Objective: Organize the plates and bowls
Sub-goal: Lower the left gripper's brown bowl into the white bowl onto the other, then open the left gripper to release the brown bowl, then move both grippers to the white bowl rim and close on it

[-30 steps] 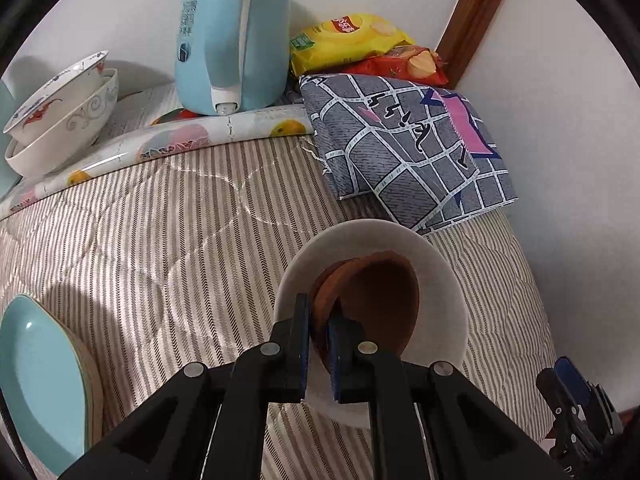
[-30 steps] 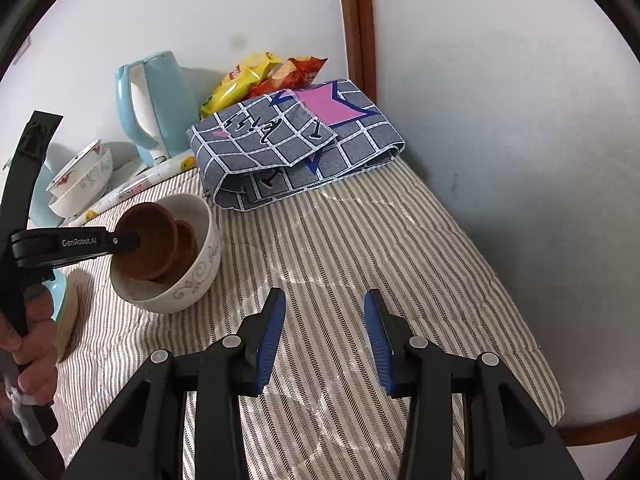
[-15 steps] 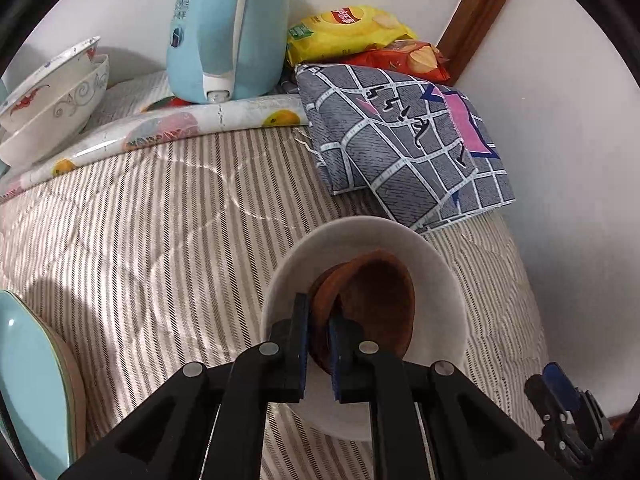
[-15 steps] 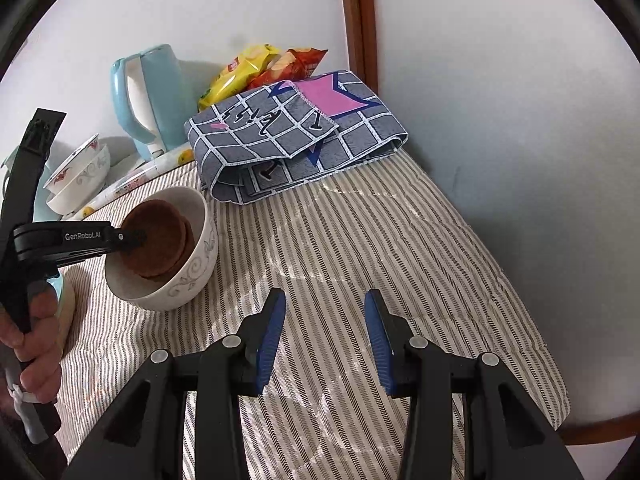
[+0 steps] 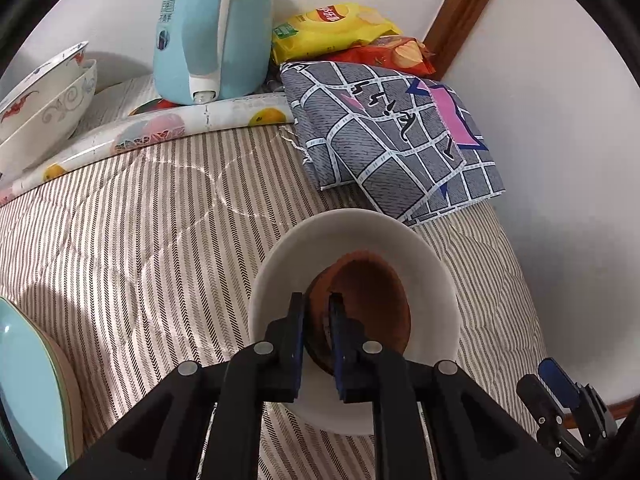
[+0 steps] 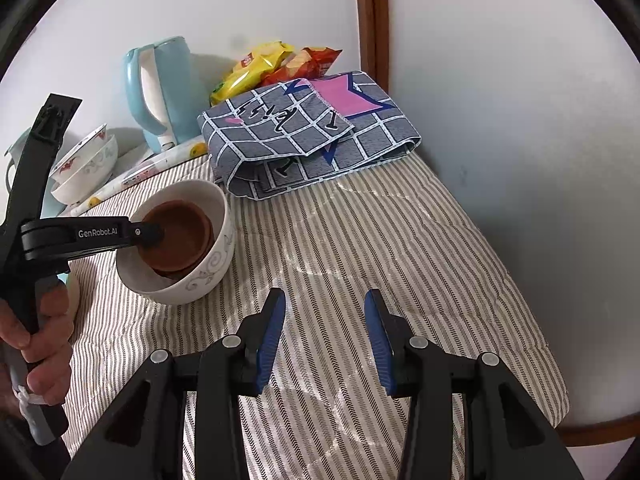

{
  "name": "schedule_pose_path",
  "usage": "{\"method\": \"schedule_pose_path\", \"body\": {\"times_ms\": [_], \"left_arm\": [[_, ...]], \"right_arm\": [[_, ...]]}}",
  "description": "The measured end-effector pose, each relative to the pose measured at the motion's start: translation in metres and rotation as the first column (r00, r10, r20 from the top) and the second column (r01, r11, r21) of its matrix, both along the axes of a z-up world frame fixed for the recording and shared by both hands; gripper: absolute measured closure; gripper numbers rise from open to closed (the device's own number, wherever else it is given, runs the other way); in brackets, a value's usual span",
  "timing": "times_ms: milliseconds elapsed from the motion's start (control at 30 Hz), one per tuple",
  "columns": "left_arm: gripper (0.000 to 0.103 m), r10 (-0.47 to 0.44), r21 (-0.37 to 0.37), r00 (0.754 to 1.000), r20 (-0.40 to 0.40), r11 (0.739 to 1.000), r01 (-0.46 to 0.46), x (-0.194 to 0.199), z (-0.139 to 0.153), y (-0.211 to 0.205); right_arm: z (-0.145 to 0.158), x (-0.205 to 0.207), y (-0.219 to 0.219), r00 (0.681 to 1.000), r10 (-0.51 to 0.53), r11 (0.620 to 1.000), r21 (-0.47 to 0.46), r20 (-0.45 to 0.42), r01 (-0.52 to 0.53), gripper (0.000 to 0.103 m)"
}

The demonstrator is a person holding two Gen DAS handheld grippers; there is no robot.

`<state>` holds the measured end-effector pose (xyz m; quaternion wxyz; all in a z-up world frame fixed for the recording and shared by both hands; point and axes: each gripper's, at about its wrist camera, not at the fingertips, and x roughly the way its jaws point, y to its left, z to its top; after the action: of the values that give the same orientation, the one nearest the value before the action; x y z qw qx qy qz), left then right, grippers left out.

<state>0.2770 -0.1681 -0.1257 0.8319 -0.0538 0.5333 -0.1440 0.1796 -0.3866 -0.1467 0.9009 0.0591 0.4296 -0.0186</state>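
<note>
My left gripper (image 5: 317, 304) is shut on the rim of a small brown bowl (image 5: 372, 304) and holds it inside a white patterned bowl (image 5: 276, 268) that stands on the striped quilt. In the right wrist view the brown bowl (image 6: 180, 236) rests on another brown one inside the white bowl (image 6: 204, 276). My right gripper (image 6: 325, 320) is open and empty, above the quilt to the right of the white bowl. Two stacked white bowls (image 5: 44, 108) stand at the far left by the wall. A light blue plate (image 5: 28, 396) lies at the near left.
A light blue kettle (image 5: 212, 28) stands by the wall on a rolled fruit-print mat (image 5: 160, 128). A folded grey checked cloth (image 5: 396, 144) and two snack bags (image 5: 332, 32) lie in the far right corner. The quilt ends at the wall on the right.
My left gripper has lowered the brown bowl deeper into the white bowl. The right gripper has stayed open and drifted only slightly.
</note>
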Motion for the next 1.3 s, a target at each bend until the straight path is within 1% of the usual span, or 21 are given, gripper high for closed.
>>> {"method": "schedule_pose_path", "body": {"times_ms": [67,267,433,467,533,633,700,800,933,1067,1167,1300], "left_arm": [[0.081,-0.012,-0.003,1.0,-0.007,1.0,0.012,0.0,0.0,0.001],[0.078,-0.05,0.009,0.999,-0.003,0.999,0.05,-0.007,0.004,-0.002],[0.077,-0.03,0.002,0.999,0.025,1.0,0.03,-0.011,0.017,0.008],[0.075,-0.022,0.0,0.999,0.031,1.0,0.022,-0.012,0.02,0.012],[0.074,-0.016,-0.014,0.999,0.039,1.0,0.016,-0.013,0.024,0.018],[0.073,0.019,0.005,0.999,0.049,1.0,-0.019,-0.014,0.028,0.028],[0.072,0.029,0.0,0.998,0.048,1.0,-0.029,-0.014,0.029,0.035],[0.072,0.042,0.007,0.998,0.044,0.999,-0.042,-0.014,0.028,0.044],[0.072,0.063,-0.008,0.998,0.019,0.998,-0.063,-0.015,0.021,0.052],[0.071,0.065,-0.006,0.998,0.012,0.998,-0.065,-0.015,0.016,0.053],[0.067,0.067,-0.004,0.998,0.003,0.998,-0.067,-0.014,0.012,0.05],[0.067,0.056,0.007,0.998,-0.001,0.998,-0.056,-0.01,0.006,0.044]], "right_arm": [[0.001,-0.001,0.003,1.0,0.004,1.0,-0.002,0.0,-0.004,0.062],[0.003,0.001,0.013,1.0,0.021,1.0,-0.006,0.0,-0.021,0.062],[0.007,0.008,0.019,0.998,0.054,0.998,0.01,0.014,-0.055,0.062],[0.008,0.011,0.02,0.998,0.063,0.998,0.016,0.016,-0.063,0.062],[0.01,0.018,0.023,0.998,0.069,0.997,0.018,0.014,-0.069,0.061],[0.012,0.027,0.027,0.997,0.074,0.997,0.015,0.012,-0.074,0.061],[0.012,0.033,0.029,0.997,0.08,0.997,0.019,0.011,-0.08,0.061],[0.011,0.04,0.032,0.996,0.092,0.995,0.037,0.004,-0.092,0.061],[0.008,0.048,0.039,0.994,0.111,0.993,0.045,-0.009,-0.11,0.061],[0.005,0.057,0.046,0.992,0.126,0.991,0.056,-0.024,-0.124,0.061],[0.001,0.063,0.051,0.99,0.136,0.99,0.05,-0.032,-0.134,0.061],[-0.004,0.071,0.053,0.99,0.134,0.99,0.039,-0.045,-0.132,0.061]]}}
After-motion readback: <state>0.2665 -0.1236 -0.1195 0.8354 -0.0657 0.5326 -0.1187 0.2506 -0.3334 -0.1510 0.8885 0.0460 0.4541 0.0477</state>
